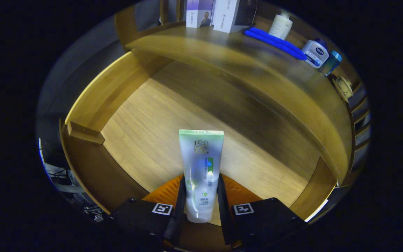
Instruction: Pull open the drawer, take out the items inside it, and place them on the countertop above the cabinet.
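Clearly my jaws [201,199] are clamped on the tube [201,168], one finger pressing each side of its lower body near the cap end, so it stands up between them with its flat crimped end pointing ahead over the open drawer [152,126]. It looks light, soft-walled and glossy, so I judge it could squash or slip under too hard a squeeze, and the firmer part toward the cap is the better hold. Beyond it the tabletop [229,59] already carries boxes, bottles and what seems, in the blur, a blue strip.
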Demonstrator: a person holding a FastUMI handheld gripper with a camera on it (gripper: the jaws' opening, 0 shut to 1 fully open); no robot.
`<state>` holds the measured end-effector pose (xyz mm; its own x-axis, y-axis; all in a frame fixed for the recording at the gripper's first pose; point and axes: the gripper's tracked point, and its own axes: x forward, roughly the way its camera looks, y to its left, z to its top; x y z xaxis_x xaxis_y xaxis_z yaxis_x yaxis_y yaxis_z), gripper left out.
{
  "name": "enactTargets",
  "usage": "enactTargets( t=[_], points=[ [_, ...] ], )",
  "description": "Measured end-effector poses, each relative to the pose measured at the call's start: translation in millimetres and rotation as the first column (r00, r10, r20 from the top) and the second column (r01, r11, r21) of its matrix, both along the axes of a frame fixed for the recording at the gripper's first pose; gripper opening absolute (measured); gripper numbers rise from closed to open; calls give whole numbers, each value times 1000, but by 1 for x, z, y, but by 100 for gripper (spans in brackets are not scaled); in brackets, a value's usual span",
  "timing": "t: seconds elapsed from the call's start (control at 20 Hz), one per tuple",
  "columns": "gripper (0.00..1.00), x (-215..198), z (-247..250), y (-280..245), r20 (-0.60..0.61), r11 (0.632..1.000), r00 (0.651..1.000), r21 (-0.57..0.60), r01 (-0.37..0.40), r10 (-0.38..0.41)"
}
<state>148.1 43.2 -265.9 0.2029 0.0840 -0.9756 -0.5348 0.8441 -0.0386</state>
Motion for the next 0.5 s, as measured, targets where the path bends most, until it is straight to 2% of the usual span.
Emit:
enactTargets(
  t=[0.1, 0.25, 0.5],
  points=[
    [48, -3, 12, -1, 36, 1000, 999, 13, -7, 6],
    [49, -2, 33, -1, 83, 997, 996, 69, 24, -30],
    [48, -10, 62, 5, 127, 992, 991, 126, 13, -29]
  ],
)
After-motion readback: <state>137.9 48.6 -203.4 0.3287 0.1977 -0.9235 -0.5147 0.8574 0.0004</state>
